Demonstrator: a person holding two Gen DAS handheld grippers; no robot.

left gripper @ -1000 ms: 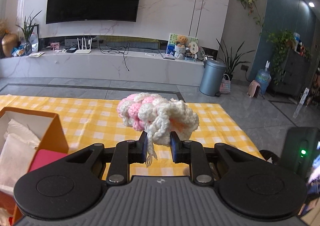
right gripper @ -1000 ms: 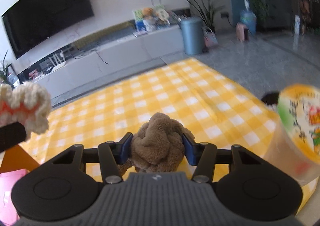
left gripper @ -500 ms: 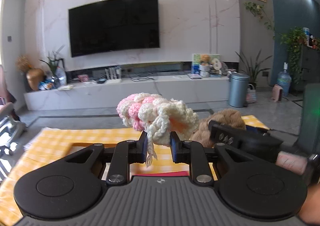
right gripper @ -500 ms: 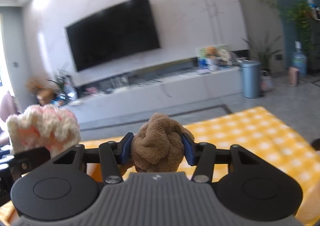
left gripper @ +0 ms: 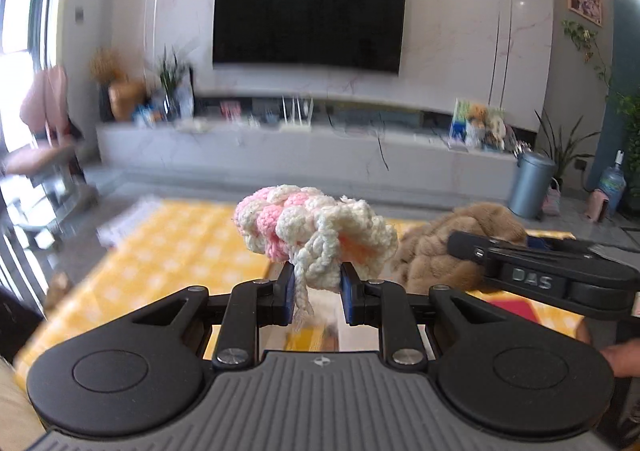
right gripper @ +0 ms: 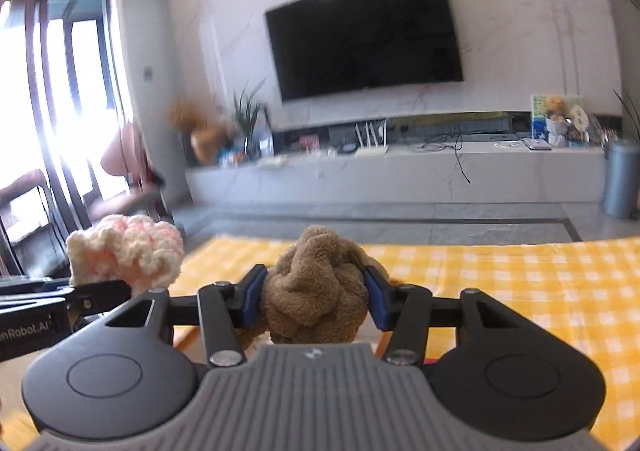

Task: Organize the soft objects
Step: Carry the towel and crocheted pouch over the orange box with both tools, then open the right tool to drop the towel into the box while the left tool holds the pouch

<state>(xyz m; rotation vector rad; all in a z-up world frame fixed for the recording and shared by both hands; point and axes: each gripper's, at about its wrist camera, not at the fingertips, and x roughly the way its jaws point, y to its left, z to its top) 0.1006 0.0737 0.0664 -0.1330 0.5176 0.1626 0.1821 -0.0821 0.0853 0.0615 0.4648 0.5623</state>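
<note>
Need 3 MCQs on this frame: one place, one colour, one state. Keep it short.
1. Where is the brown plush piece?
A. on the yellow checked cloth
B. between the right gripper pads
C. on the TV shelf

2. What colours is the crocheted piece?
A. pink and cream
B. blue and grey
C. all green

3. What state is the left gripper in?
A. open and empty
B. out of view
C. shut on the crocheted piece

Answers: B, both pads press its sides; A, pink and cream yarn shows; C, pads pinch its base.
</note>
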